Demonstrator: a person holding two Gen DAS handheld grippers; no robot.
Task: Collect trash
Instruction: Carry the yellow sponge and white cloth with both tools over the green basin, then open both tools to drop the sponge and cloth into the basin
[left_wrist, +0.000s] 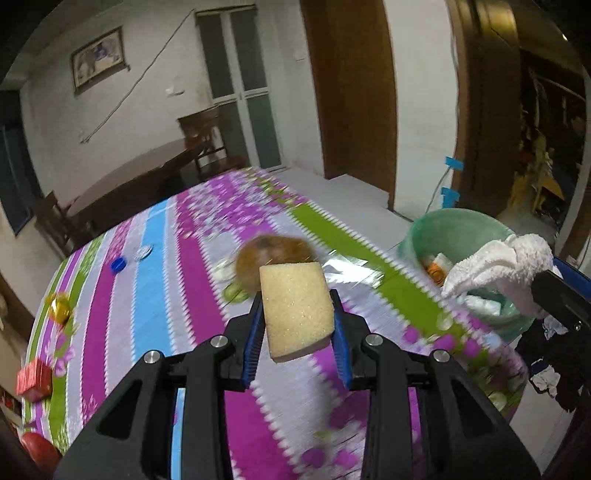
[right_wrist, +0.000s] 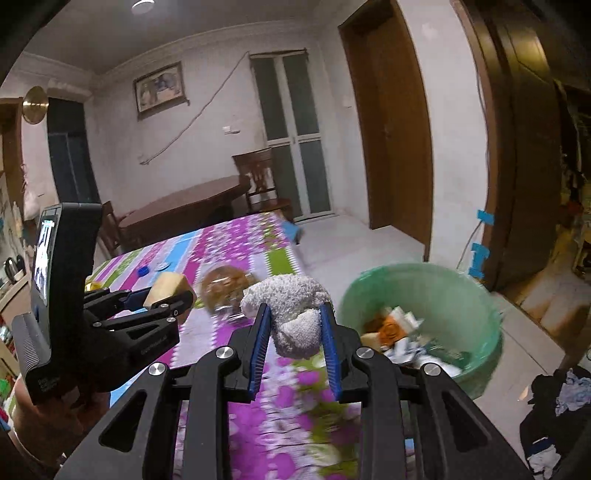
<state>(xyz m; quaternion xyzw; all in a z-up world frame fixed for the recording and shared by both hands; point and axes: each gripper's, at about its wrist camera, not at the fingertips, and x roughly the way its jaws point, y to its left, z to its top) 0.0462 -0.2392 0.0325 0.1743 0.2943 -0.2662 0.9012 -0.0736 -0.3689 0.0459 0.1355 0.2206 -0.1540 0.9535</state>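
My left gripper (left_wrist: 296, 297) is shut on a yellow sponge (left_wrist: 295, 314), held above the striped floral tablecloth (left_wrist: 155, 295). In the right wrist view the same sponge (right_wrist: 168, 288) shows in the left gripper (right_wrist: 166, 295) at the left. My right gripper (right_wrist: 294, 308) is shut on a crumpled white towel (right_wrist: 295, 317). That towel (left_wrist: 498, 262) hangs over the rim of a green basin (left_wrist: 454, 229) beyond the table's right edge. The basin (right_wrist: 436, 291) holds paper scraps and an orange wrapper. A round brown item in clear plastic (left_wrist: 273, 251) lies on the table ahead.
A blue cap (left_wrist: 119, 264), a clear lid (left_wrist: 143, 252), a gold wrapper (left_wrist: 59, 308) and a red box (left_wrist: 34, 380) lie on the table's left side. A clear wrapper (left_wrist: 351, 269) lies near the basin. Clothes (right_wrist: 561, 406) are piled on the floor. A wooden table (right_wrist: 184, 206) stands behind.
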